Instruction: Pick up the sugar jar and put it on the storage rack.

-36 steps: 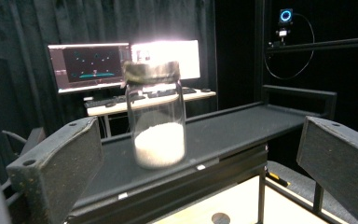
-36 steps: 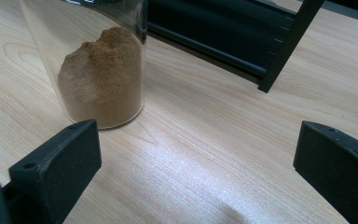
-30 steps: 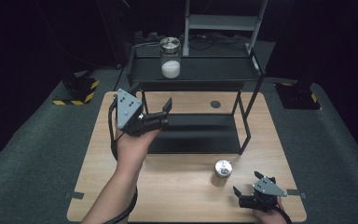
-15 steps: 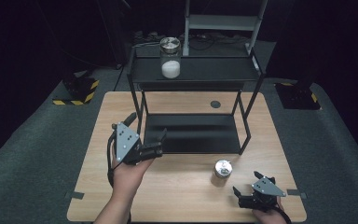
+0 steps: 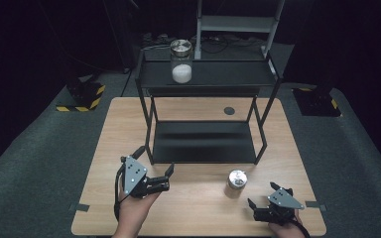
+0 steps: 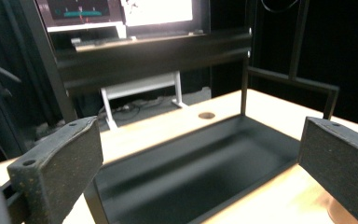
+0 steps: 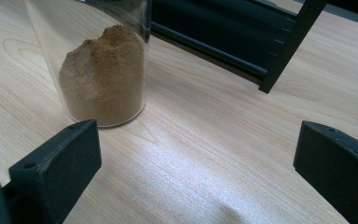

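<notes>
A glass jar of brown powder [image 5: 236, 181] with a metal lid stands on the wooden table [image 5: 198, 213], in front of a black two-tier rack [image 5: 206, 79]. In the right gripper view the same jar [image 7: 105, 79] is just past my left jaw, outside the gap. My right gripper [image 5: 265, 196] [image 7: 200, 149] rests open at the near right. My left gripper [image 5: 167, 178] [image 6: 205, 144] is open and holds nothing at the near left, facing the rack's lower shelf [image 6: 191, 172]. A second jar, holding white powder [image 5: 181, 62], stands on the top shelf.
A round hole [image 5: 229, 110] sits in the tabletop behind the rack. A white frame [image 5: 238, 22] stands beyond the table. Yellow-and-black striped bases [image 5: 82, 96] lie on the floor at the left, and a dark one [image 5: 317, 101] at the right.
My left gripper has drawn back from the rack's left front and come down to the table's near left. The right gripper and both jars have stayed still.
</notes>
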### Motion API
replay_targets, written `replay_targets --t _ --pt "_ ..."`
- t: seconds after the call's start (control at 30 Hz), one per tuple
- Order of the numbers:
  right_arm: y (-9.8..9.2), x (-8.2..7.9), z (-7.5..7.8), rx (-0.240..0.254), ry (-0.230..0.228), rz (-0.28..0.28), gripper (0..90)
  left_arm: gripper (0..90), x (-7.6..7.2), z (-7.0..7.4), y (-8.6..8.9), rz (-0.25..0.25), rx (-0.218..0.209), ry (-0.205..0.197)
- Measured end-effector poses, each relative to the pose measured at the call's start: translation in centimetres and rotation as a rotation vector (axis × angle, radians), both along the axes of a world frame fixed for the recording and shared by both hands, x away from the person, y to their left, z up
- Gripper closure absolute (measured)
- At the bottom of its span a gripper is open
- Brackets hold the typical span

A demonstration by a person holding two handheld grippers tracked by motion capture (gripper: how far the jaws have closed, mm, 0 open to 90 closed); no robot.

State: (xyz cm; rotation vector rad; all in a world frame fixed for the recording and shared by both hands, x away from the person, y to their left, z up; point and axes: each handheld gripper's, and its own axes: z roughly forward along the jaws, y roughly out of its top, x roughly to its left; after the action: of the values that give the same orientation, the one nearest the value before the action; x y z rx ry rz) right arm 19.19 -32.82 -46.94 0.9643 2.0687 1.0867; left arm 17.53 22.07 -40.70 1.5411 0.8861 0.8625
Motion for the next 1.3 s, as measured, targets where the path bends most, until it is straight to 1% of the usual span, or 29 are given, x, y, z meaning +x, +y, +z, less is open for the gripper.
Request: replay_targets --t 0.1,0.13,0.17,0.2,0.23,0.37,0.4,0.43,0.57,0.67,0.73,0.8,0.83,0.93,1.0,1.1,1.13,1.17,1.2,1.23,1.3 --pt "0.0 0.0 0.0 0.002 0.000 0.000 0.0 0.4 -0.2 -1.1 0.1 -0.005 0.013 0.027" --pt "0.0 0.0 0.0 0.002 0.000 0.000 0.0 0.4 -0.2 -1.1 0.1 -0.005 0.013 0.027" --pt "0.0 0.0 0.0 0.001 0.000 0.001 0.0 0.4 -0.2 -1.8 0.2 -0.007 0.014 0.045" --pt "0.0 0.0 0.0 0.001 0.000 0.001 0.0 0.4 -0.2 -1.8 0.2 -0.007 0.014 0.045" --pt "0.0 0.0 0.0 0.000 -0.002 0.002 0.0 0.4 -0.2 -2.1 0.3 -0.010 0.022 0.051" --pt "0.0 -0.1 -0.1 -0.002 -0.008 0.004 0.0 0.3 -0.2 -3.1 0.6 -0.019 0.033 0.084" --pt "0.0 -0.1 -0.1 -0.003 -0.009 0.006 0.0 0.4 -0.3 -3.5 0.7 -0.023 0.035 0.099" --pt "0.0 -0.2 -0.1 -0.003 -0.011 0.006 0.0 0.3 -0.3 -3.9 0.8 -0.024 0.037 0.105" --pt "0.0 -0.3 -0.1 -0.004 -0.015 0.001 0.0 0.3 -0.1 -4.9 1.1 -0.036 0.067 0.147" --pt "0.0 -0.3 -0.2 0.001 -0.017 -0.006 0.0 0.3 -0.1 -5.6 1.3 -0.042 0.074 0.180" --pt "0.1 -0.3 -0.2 0.001 -0.018 -0.008 0.0 0.4 -0.1 -6.0 1.4 -0.044 0.084 0.191" --pt "0.1 -0.4 -0.2 -0.003 -0.019 -0.009 0.0 0.4 -0.2 -6.3 1.5 -0.044 0.093 0.201" --pt "0.2 -0.4 -0.2 -0.004 -0.019 -0.010 0.0 0.3 -0.2 -6.4 1.6 -0.045 0.091 0.210" --pt "0.3 -0.4 -0.2 -0.010 -0.020 -0.014 0.0 0.3 0.1 -6.7 1.8 -0.056 0.115 0.245" --pt "0.4 -0.4 -0.1 -0.015 -0.020 -0.012 0.0 0.3 0.2 -6.8 1.9 -0.058 0.145 0.260" --pt "0.5 -0.5 -0.2 -0.019 -0.025 -0.013 0.0 0.3 0.2 -6.9 2.0 -0.057 0.156 0.272" --pt "0.5 -0.5 -0.2 -0.019 -0.027 -0.013 0.0 0.4 0.2 -7.1 2.1 -0.059 0.155 0.284" --pt "0.5 -0.6 -0.2 -0.019 -0.029 -0.014 0.0 0.3 0.3 -7.1 2.0 -0.063 0.170 0.291" --pt "0.5 -0.6 -0.2 -0.019 -0.029 -0.014 0.0 0.4 0.3 -7.1 2.0 -0.063 0.170 0.291" --pt "0.6 -0.6 -0.3 -0.020 -0.031 -0.014 0.0 0.4 0.4 -7.1 1.9 -0.064 0.183 0.297" --pt "0.6 -0.7 -0.3 -0.021 -0.033 -0.017 0.0 0.4 0.2 -7.1 1.7 -0.068 0.208 0.282"
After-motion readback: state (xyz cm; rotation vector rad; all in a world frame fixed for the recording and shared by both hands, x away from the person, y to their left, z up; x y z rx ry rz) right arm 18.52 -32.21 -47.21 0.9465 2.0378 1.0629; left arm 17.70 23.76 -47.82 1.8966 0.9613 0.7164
